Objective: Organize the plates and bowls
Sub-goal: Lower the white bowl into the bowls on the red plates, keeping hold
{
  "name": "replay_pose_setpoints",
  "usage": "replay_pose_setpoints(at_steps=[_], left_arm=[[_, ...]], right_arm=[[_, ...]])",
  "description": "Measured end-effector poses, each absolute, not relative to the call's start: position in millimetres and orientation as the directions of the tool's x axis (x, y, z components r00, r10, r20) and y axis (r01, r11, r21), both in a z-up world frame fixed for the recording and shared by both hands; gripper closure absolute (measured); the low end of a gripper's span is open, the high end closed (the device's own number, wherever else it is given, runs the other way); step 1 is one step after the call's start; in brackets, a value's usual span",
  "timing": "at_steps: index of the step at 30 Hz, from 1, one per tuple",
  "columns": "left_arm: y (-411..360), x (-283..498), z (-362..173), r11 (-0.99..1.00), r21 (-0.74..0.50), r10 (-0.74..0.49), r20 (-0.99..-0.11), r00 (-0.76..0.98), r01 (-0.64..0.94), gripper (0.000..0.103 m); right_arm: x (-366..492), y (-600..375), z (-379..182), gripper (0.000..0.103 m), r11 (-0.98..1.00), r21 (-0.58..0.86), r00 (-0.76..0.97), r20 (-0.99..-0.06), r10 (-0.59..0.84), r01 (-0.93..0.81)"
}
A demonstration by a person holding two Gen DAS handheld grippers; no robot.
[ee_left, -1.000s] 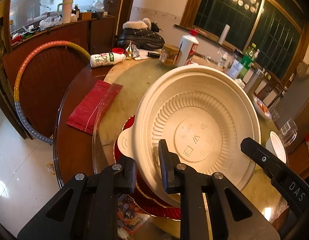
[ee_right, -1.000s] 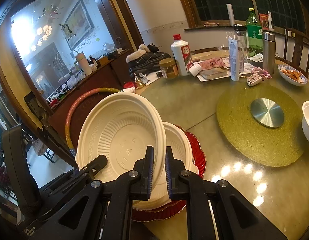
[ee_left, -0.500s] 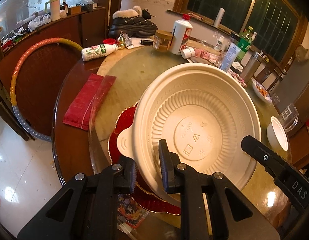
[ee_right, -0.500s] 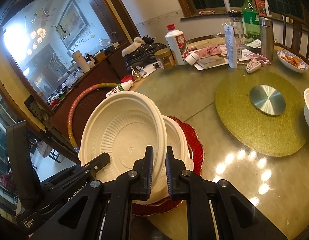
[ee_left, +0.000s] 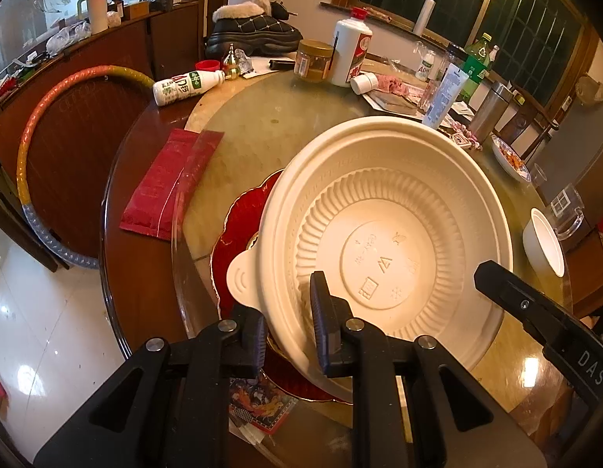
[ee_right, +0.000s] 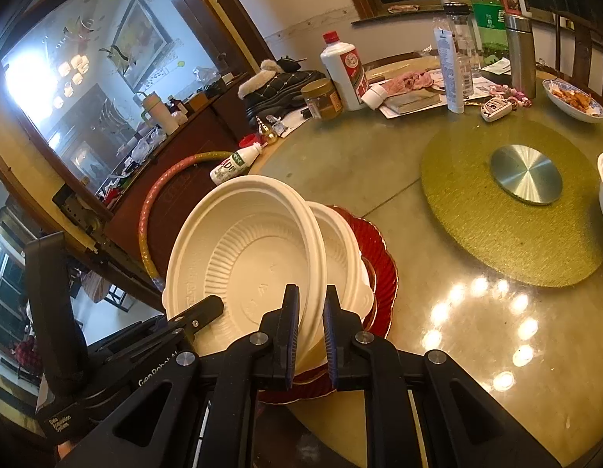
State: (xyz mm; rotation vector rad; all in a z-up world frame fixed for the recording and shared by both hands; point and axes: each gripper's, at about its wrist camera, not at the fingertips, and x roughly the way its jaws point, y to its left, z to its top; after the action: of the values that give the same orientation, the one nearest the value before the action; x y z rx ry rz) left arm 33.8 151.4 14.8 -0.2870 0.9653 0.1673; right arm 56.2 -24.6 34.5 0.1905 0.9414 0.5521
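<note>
A large cream disposable bowl point(ee_left: 387, 234) is held tilted above a second cream bowl point(ee_right: 340, 249) that rests on a red plate point(ee_left: 243, 226) near the table's near edge. My left gripper point(ee_left: 288, 312) is shut on the tilted bowl's near rim. My right gripper point(ee_right: 309, 327) is shut on the same bowl's rim point(ee_right: 243, 265) from the other side. The red plate point(ee_right: 379, 265) also shows in the right wrist view under the lower bowl. Each gripper shows in the other's view.
A round glass-topped table point(ee_right: 438, 351) carries a green lazy susan point(ee_right: 512, 210), a white bowl point(ee_left: 543, 241) at the right, bottles, a jar point(ee_left: 313, 58) and a boot at the back. A red packet point(ee_left: 169, 179) lies left. A hoop point(ee_left: 32, 140) leans on a chair.
Both grippers have lifted and pulled back a little with the tilted bowl, so more of the red plate and the table shows below.
</note>
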Motion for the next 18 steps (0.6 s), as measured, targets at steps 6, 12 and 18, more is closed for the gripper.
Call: replay_pose_setpoints(at_steps=[6,12,18], left_arm=[[150.8,32.9,15.7,0.951,-0.162,0.013,-0.832,0.555,-0.264,0.085],[150.2,31.1,17.1,0.953,-0.154,0.017,-0.832,0.554,-0.26,0.085],[150.4,29.9,17.6,0.955,-0.15,0.018,-0.834,0.551,-0.258,0.085]], right_arm=[[54.3,-24.3,34.9,0.091,0.845,0.39,0.461,-0.713,0.529,-0.366],[51.6,-26.1,35.3,0.09,0.843,0.392,0.459,-0.712,0.532,-0.369],[50.0,-26.9,35.4,0.09,0.842,0.395,0.457,-0.711,0.534,-0.368]])
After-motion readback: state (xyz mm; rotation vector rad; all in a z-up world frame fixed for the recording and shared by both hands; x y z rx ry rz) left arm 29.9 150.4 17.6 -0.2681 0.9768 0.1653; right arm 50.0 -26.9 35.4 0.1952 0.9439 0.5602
